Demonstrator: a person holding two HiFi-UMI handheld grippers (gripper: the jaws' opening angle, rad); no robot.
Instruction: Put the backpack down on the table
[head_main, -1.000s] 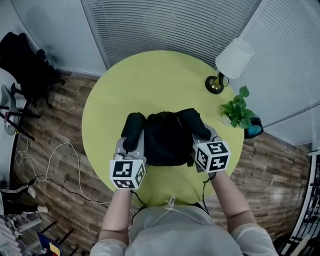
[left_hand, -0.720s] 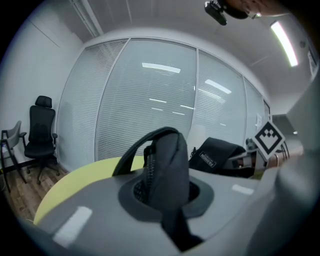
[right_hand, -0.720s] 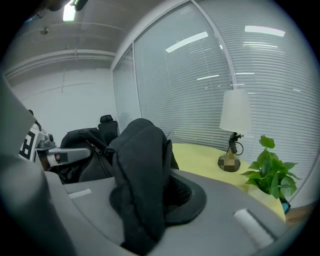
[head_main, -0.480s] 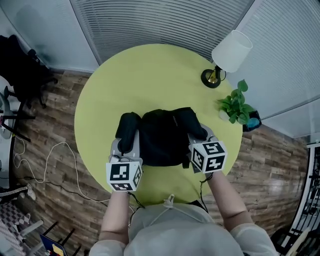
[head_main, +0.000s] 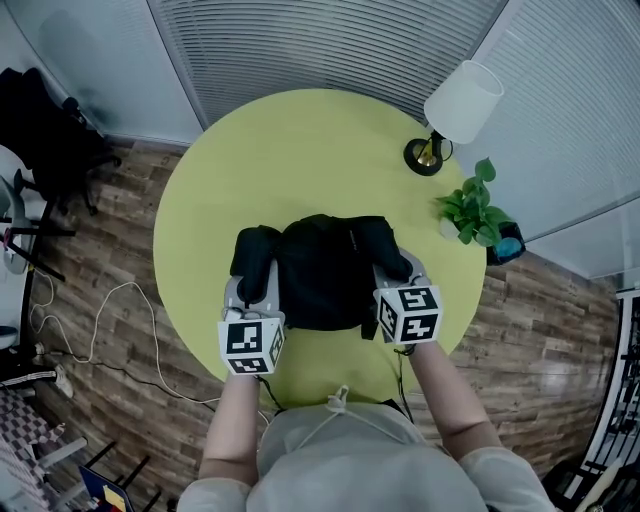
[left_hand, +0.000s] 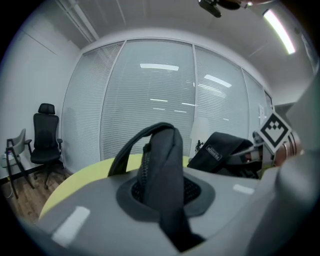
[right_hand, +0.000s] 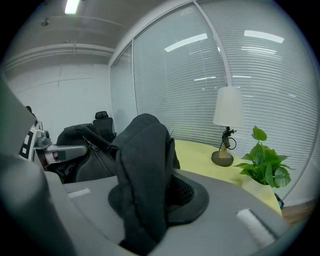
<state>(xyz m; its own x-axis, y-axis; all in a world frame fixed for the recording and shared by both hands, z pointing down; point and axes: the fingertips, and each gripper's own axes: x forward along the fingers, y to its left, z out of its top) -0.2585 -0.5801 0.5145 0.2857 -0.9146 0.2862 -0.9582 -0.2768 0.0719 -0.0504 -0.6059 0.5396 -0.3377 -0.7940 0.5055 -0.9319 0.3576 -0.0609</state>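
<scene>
- Head view: left tongs (head_main: 250, 288) and right tongs (head_main: 396, 270) were held side by side over the near half of the round yellow-green worktop (head_main: 300, 150).
- The black backpack (head_main: 325, 268) lay between the two tongs, one padded strap at each. Whether it rested on the surface could not be told.
- Beyond the right tongs, at the far edge, stood a white-shaded lamp (head_main: 458, 108) and a potted plant (head_main: 470, 212). A white cable (head_main: 110, 305) lay on the floor, out to the side of the left tongs.
- Left gripper view: the left tongs (left_hand: 162, 187) were clamped on the backpack's left strap (left_hand: 162, 160), the jaws beginning to open with the strap between them. The backpack's body sat to their right, and the right tongs' marker cube beyond it. An office chair (left_hand: 46, 135) stood far off to the left.
- Right gripper view: the right tongs (right_hand: 150, 197) were clamped on the right strap (right_hand: 142, 160), the jaws likewise beginning to open around it. The backpack's body was to their left, the lamp and plant ahead to the right.
</scene>
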